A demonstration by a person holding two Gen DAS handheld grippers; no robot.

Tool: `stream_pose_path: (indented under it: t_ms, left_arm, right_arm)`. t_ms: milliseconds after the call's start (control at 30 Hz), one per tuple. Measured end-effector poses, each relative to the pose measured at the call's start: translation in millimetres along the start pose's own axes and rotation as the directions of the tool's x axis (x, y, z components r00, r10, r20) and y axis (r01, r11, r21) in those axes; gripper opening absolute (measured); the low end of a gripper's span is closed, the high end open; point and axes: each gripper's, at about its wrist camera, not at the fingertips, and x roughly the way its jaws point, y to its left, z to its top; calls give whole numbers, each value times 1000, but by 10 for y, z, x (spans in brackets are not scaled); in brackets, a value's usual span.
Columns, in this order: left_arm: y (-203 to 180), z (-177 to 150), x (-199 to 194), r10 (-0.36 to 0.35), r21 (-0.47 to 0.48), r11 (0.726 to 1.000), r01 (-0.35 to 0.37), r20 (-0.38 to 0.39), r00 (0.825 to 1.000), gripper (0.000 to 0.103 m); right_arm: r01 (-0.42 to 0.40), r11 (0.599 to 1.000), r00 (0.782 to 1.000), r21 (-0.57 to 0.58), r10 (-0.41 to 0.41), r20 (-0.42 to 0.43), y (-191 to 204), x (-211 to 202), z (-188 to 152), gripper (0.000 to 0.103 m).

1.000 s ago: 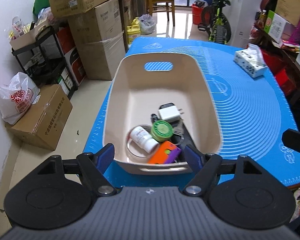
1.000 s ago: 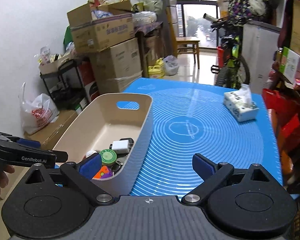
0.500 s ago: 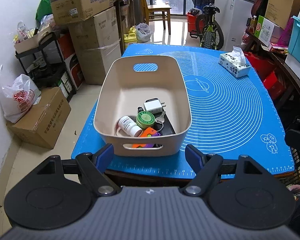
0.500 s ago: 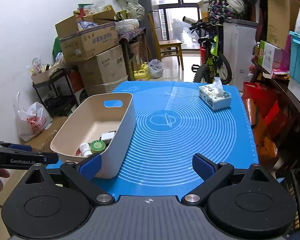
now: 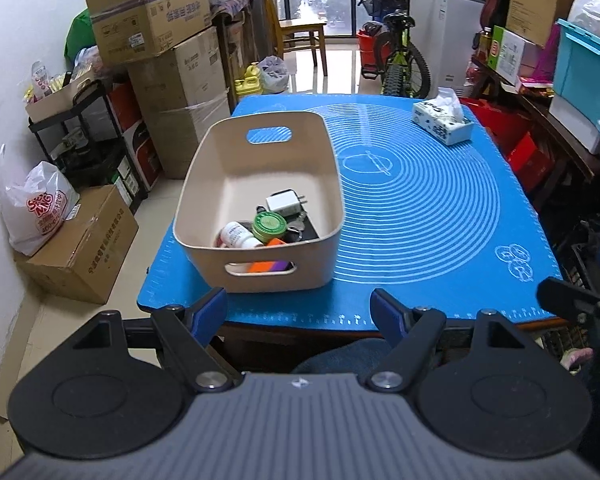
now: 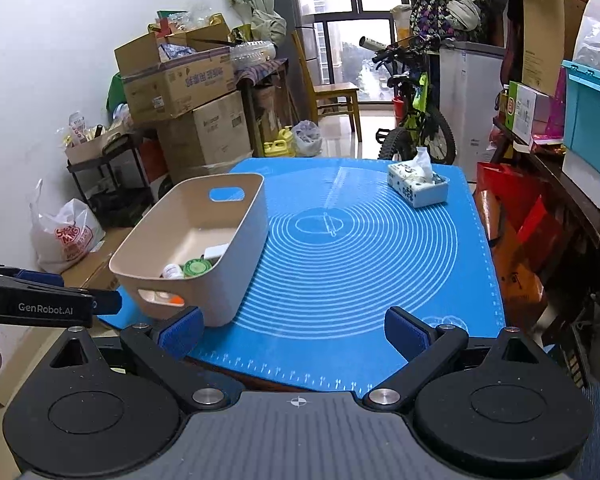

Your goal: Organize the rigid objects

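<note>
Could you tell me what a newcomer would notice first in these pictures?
Probably the bright blue mat covering the table, with a beige bin on its left side holding small items like a white charger and a green-lidded tin. A tissue box sits at the far right corner.

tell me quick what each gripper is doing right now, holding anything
left gripper: open, holding nothing.
right gripper: open, holding nothing.

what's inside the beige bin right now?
In the beige bin: white charger, green-lidded tin, white pill bottle, an orange-and-purple item and something black. Anything beneath them is hidden.
</note>
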Motion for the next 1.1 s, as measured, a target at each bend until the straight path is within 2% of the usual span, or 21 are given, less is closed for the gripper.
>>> stream_pose_path:
  t_ms: [367, 633, 1100]
  left_arm:
    - [-134, -170, -40, -23, 24, 999, 23, -2, 1000, 78]
    - [-107, -181, -41, -15, 7, 1000, 15, -1, 1000, 78]
    - [-102, -208, -43, -16, 10, 1000, 16, -3, 1000, 78]
  right_arm:
    - [17, 999, 1000, 39, -17, 2, -61, -78, -165, 97]
    - [49, 999, 999, 11, -49, 16, -11, -98, -226, 97]
    - [80, 995, 997, 60, -81, 12, -71, -104, -256, 97]
